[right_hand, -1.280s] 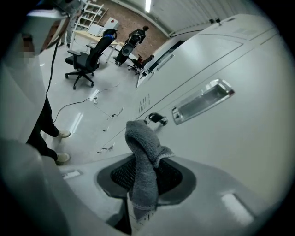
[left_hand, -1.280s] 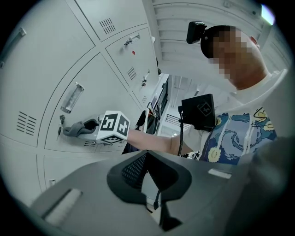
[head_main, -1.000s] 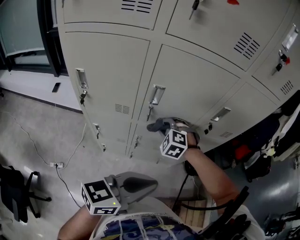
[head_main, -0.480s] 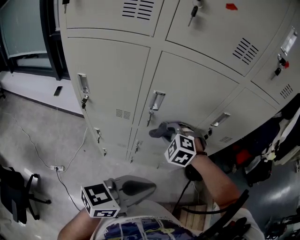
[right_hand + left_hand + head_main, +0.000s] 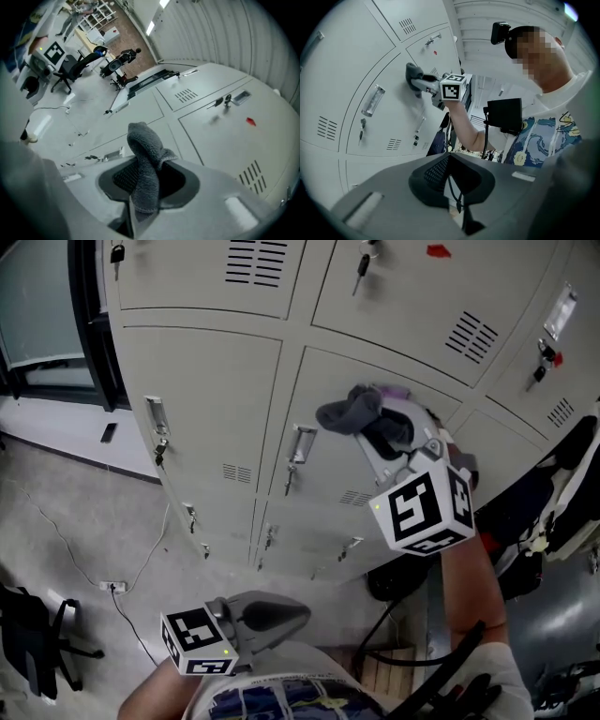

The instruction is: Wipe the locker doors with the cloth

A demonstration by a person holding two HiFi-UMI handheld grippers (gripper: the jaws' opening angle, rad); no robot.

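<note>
**One cloth, one door at a time: getting the wipe right**

The right gripper (image 5: 380, 439) is clenched on the grey cloth (image 5: 349, 412), and its own view shows a twisted wad (image 5: 143, 164) poking out past the jaws. The wad is up near the top of the middle door (image 5: 323, 470), above and to the right of the handle (image 5: 298, 444). It looks like it's touching the metal or just off it, I can't say for sure. The left gripper (image 5: 281, 612) hangs low near the person's body, jaws closed on nothing, well apart from the lockers.

My take on doing this step well:
- Lean the wad flat into the panel so more than the tip rubs.
- Go in long overlapping passes, top edge downward.
- Ease off around the handle and the key hanging under it, since a bunched cloth could snag there.
- The vent slots lower down probably need a lighter drag.
- Hold that clamp tight, because if the cloth slips out it ends up on the floor.
</note>
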